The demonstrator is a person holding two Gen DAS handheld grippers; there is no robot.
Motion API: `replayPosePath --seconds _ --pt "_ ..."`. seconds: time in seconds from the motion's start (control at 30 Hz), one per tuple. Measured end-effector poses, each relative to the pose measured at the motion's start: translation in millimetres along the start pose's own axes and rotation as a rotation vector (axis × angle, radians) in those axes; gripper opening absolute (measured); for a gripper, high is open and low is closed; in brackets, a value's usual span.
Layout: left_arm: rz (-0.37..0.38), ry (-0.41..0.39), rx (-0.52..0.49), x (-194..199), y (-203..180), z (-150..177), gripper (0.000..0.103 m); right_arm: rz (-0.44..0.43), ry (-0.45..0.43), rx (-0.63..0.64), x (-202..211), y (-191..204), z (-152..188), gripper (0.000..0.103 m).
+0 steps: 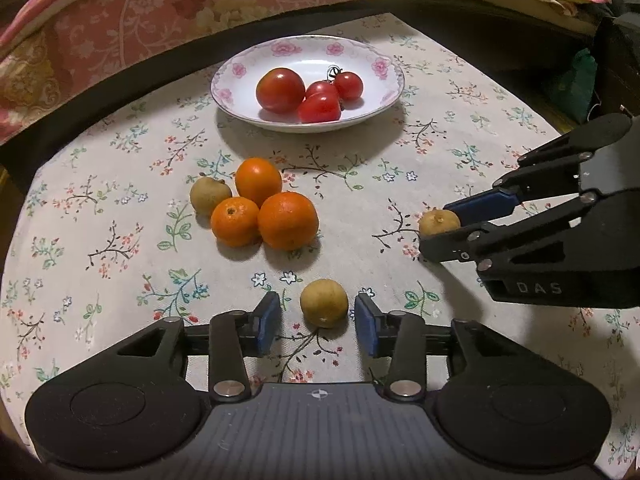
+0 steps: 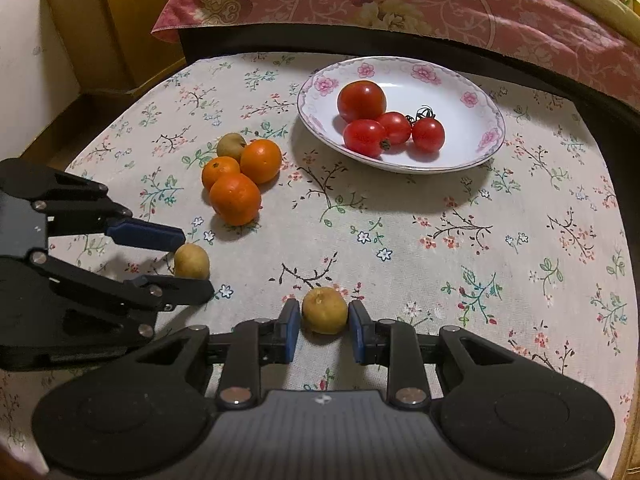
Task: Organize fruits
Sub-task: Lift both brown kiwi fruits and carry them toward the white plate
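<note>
Floral-print cloth (image 1: pixel 120 208) covers the table, w/ a white plate (image 1: pixel 376 68) at the far side holding four red tomatoes (image 1: pixel 280 90). Nearer the middle sit three oranges (image 1: pixel 287 221) bunched together, touching, and a small tan-brown fruit (image 1: pixel 210 195) pressed against the back-left of that bunch.

Left gripper (image 1: pixel 318 316) is low over the cloth, blue pads spread, w/ a second brown fruit (image 1: pixel 323 303) sitting between them — a clear gap shows on each side, so no contact yet. Same tool shows from the right wrist cam at the left edge (image 2: pixel 196 266), its fingers bracketing that fruit (image 2: pixel 192 261).

Right gripper (image 2: pixel 323 322) has its pads close in on a third brown fruit (image 2: pixel 325 310), which rests on the cloth. Pads look just about touching it on both sides — prob. contact, but can't confirm a firm squeeze. From the left wrist cam this gripper (image 1: pixel 442 232) comes in from the right, w/ the fruit (image 1: pixel 439 222) between its fingertips.

Both loose brown fruits lie well apart from the plate, nearer than the orange bunch.
</note>
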State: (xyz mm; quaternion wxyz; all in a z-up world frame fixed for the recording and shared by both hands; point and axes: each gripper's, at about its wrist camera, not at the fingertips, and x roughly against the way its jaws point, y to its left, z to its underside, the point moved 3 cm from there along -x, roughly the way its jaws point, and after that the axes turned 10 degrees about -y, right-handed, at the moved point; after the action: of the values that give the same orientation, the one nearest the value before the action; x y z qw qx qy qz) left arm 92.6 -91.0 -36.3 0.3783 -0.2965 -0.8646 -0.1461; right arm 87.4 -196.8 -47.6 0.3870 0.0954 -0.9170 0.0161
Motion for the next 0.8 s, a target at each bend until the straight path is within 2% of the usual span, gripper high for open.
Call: replayPosePath --seconds 0.53,0.6,0.67,0.8 --pt "0.007 0.003 0.0 -1.5 -2.3 -0.5 0.05 -0.005 0.004 -0.007 0.6 -0.7 0.9 0.025" --pt "0.013 0.004 0.003 -1.4 -2.4 -0.7 0.047 -0.002 0.008 -0.007 0.1 -0.4 0.4 0.025" --pt "0.024 0.005 0.007 -1.1 -2.8 -1.1 0.04 -0.003 0.01 -0.01 -0.3 -1.1 -0.1 0.025" --pt "0.031 0.007 -0.011 -0.9 -6.2 -1.9 0.036 -0.001 0.01 -0.017 -0.1 -1.5 -0.7 0.025"
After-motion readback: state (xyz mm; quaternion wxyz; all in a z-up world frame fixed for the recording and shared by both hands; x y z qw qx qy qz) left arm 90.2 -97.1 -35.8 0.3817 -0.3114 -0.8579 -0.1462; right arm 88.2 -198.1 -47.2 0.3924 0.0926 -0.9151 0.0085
